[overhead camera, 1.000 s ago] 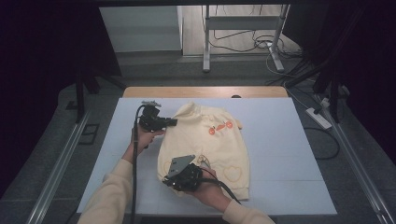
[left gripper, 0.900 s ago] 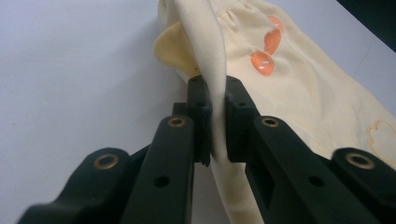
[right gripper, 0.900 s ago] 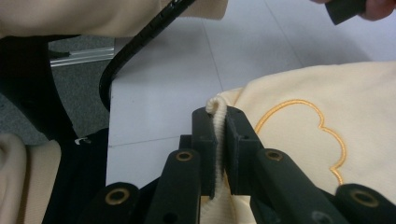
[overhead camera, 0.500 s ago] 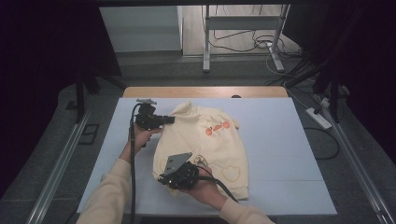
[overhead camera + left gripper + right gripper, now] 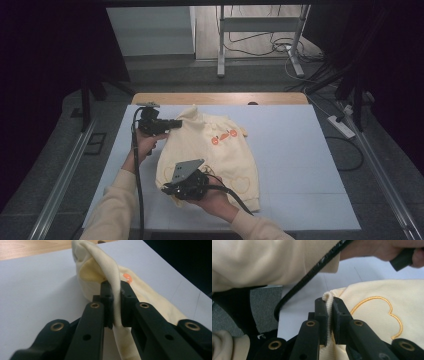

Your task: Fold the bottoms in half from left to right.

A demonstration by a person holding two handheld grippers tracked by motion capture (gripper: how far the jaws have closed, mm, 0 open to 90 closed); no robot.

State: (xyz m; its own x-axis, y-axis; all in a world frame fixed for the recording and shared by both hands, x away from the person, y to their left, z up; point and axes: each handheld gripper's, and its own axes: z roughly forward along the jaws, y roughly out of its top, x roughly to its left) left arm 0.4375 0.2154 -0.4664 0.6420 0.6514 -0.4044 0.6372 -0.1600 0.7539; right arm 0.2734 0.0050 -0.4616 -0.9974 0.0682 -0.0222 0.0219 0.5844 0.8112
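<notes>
Centre of high view, on pale blue table — cream sweater, soft, light, limp, sags between grips. Left gripper clamped on shoulder fold, right gripper pinching ribbed hem — edges best hold, cloth thin, could slip

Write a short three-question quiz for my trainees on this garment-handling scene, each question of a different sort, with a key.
1. True or false: the left hand-held gripper is shut on a fold of the cream sweatshirt.
2. Which part does the right hand-held gripper pinch? A) the ribbed hem edge B) the orange print C) a loose cable
3. Fill in: the gold outline stitched beside the right hand-held gripper is shaped like a ____.

Key: 1 true; 2 A; 3 heart. The sweatshirt lies on the pale blue table, orange print facing up.
</notes>
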